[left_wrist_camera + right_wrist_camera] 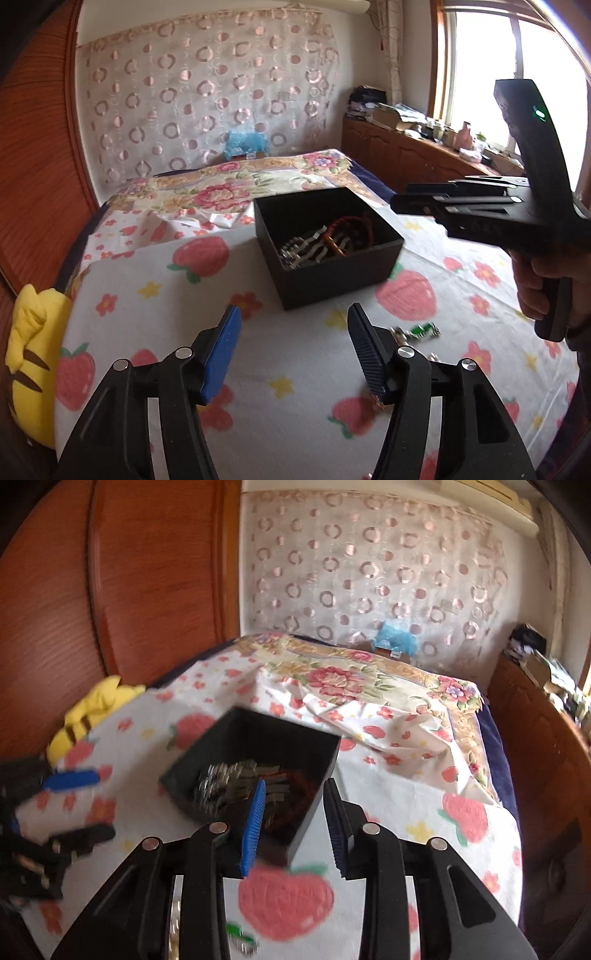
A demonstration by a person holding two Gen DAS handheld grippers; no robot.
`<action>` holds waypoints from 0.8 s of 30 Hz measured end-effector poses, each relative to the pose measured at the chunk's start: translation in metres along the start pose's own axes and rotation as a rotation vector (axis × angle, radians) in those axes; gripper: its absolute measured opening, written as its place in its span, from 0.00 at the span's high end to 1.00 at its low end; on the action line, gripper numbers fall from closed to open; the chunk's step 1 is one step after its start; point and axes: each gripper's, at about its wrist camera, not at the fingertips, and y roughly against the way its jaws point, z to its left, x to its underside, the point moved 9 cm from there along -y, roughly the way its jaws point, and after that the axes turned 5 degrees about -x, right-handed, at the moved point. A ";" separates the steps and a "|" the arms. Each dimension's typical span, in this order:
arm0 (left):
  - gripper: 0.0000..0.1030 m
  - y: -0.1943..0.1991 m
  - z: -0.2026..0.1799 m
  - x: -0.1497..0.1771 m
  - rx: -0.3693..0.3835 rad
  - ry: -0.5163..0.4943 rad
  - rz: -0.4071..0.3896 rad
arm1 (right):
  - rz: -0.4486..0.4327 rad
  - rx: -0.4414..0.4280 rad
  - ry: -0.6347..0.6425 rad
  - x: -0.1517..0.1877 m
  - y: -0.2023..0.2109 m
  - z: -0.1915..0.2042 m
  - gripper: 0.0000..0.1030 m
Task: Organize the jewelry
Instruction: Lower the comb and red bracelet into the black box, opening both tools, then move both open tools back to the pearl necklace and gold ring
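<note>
A black open box (pixel 325 273) sits on the strawberry-print bedsheet (pixel 155 325) and holds a silver bracelet (pixel 303 251) and a red-brown braided bracelet (pixel 351 229). The box also shows in the right wrist view (pixel 310 812), with the silver bracelet (pixel 225 779) inside. My left gripper (pixel 293 347) is open and empty, low over the sheet in front of the box. A green and silver piece of jewelry (pixel 417 332) lies on the sheet just right of it, and shows blurred in the right wrist view (pixel 240 938). My right gripper (pixel 295 827) is open and empty over the box's near corner.
A yellow plush toy (pixel 29 354) lies at the bed's left edge beside a wooden headboard (pixel 37 166). A floral cover (pixel 229 188) is bunched behind the box. A wooden cabinet (pixel 406 155) with clutter stands under the window at the right.
</note>
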 end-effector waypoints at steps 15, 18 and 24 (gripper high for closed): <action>0.15 -0.025 -0.004 0.042 -0.042 -0.059 0.108 | 0.129 -0.123 0.040 0.097 0.017 0.051 0.66; 0.12 -0.027 -0.007 0.046 -0.031 -0.075 0.119 | 0.159 -0.121 0.033 0.107 0.015 0.053 0.66; 0.11 -0.028 -0.010 0.051 -0.026 -0.085 0.131 | 0.182 -0.124 0.016 0.111 0.003 0.055 0.66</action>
